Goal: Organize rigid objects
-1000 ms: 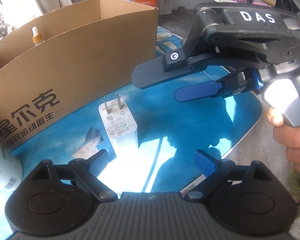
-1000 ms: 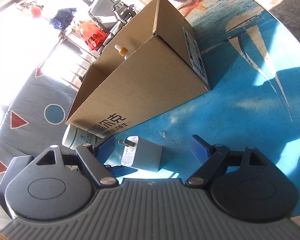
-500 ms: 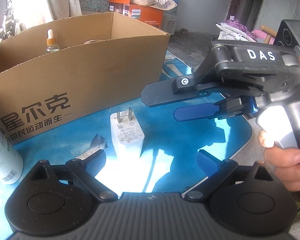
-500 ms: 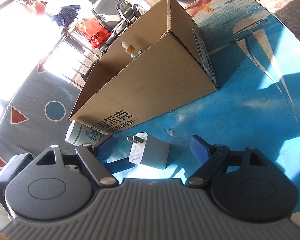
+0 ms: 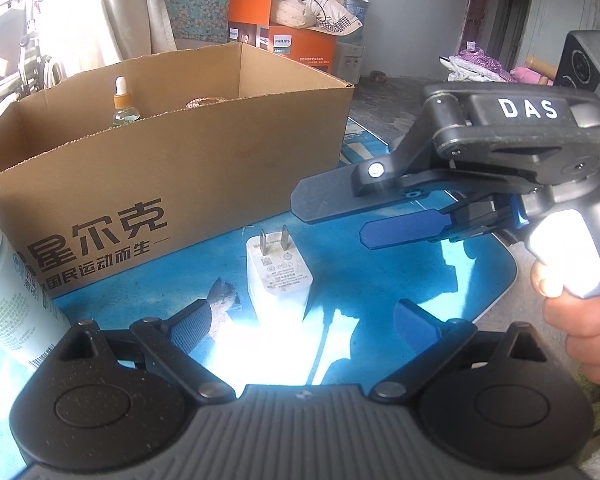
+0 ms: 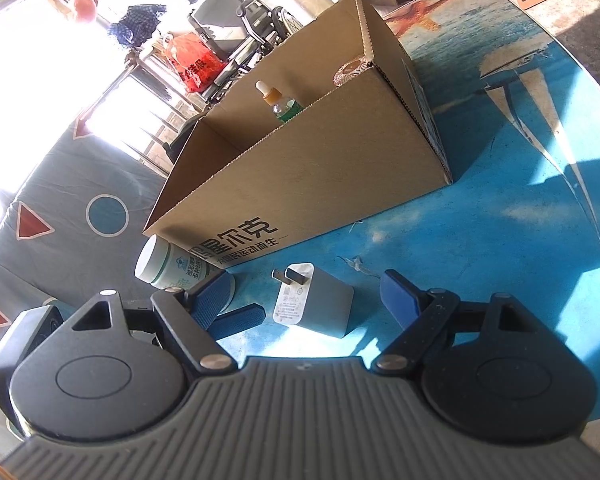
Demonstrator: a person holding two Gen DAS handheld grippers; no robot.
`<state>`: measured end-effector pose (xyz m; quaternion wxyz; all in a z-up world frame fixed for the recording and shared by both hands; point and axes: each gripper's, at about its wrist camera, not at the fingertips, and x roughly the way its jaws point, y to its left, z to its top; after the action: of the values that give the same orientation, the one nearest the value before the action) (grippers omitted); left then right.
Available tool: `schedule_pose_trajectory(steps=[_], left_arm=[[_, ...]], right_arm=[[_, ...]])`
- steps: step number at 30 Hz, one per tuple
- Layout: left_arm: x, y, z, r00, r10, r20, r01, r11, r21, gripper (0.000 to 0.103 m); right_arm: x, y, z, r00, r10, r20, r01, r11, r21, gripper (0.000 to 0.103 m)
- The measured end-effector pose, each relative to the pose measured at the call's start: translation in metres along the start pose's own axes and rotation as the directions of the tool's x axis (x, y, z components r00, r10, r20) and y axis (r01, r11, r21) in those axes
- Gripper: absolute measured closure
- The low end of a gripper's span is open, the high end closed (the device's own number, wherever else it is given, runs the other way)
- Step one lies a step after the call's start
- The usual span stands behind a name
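Working on the glossy blue sea-print tabletop (image 5: pixel 400 280), you have the open brown cardboard box (image 5: pixel 204 184) standing behind the loose items, already holding a small glass dropper bottle (image 5: pixel 125 104). A white cylindrical plastic bottle with a green label (image 6: pixel 172 264) lies on its side against the box's front. Your left gripper (image 5: pixel 300 320) and right gripper (image 6: pixel 304 296) both stand wide and empty. Just in front of the box, between both sets of fingers, lies the small white two-prong wall charger (image 5: pixel 278 272); it looks light, stiff and slick, so take hold across its flat sides, clear of the prongs.
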<state>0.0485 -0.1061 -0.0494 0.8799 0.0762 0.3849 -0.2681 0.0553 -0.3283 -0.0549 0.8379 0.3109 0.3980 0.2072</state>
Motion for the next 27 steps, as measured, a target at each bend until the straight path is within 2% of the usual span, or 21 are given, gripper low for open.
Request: schedule_pose_trajectory(steps=[8,12,17,23,27], left_arm=[[0.004,-0.005,-0.002,0.998,0.047,-0.042,-0.046,0.999,0.018,0.004],[0.005,-0.012,-0.003,0.997,0.080,-0.025,-0.078,0.995,0.062,0.004],[0.005,-0.012,-0.003,0.998,0.065,-0.018,-0.065,0.997,0.048,0.004],[0.004,-0.012,-0.003,0.996,0.086,-0.009,-0.085,0.994,0.067,0.004],[0.003,-0.018,-0.005,0.994,0.106,0.006,-0.105,0.986,0.128,0.005]], right_arm=[[-0.001,0.003,0.000,1.000,0.003,-0.002,-0.003,1.000,-0.010,0.021],[-0.001,0.003,-0.001,1.000,0.005,-0.002,-0.005,1.000,-0.010,0.021],[-0.003,0.004,-0.001,1.000,0.006,0.000,-0.006,1.000,-0.016,0.021],[-0.002,0.004,-0.001,1.000,0.002,-0.002,-0.003,1.000,-0.016,0.021],[-0.002,0.007,0.000,1.000,-0.007,0.000,0.007,1.000,-0.025,0.021]])
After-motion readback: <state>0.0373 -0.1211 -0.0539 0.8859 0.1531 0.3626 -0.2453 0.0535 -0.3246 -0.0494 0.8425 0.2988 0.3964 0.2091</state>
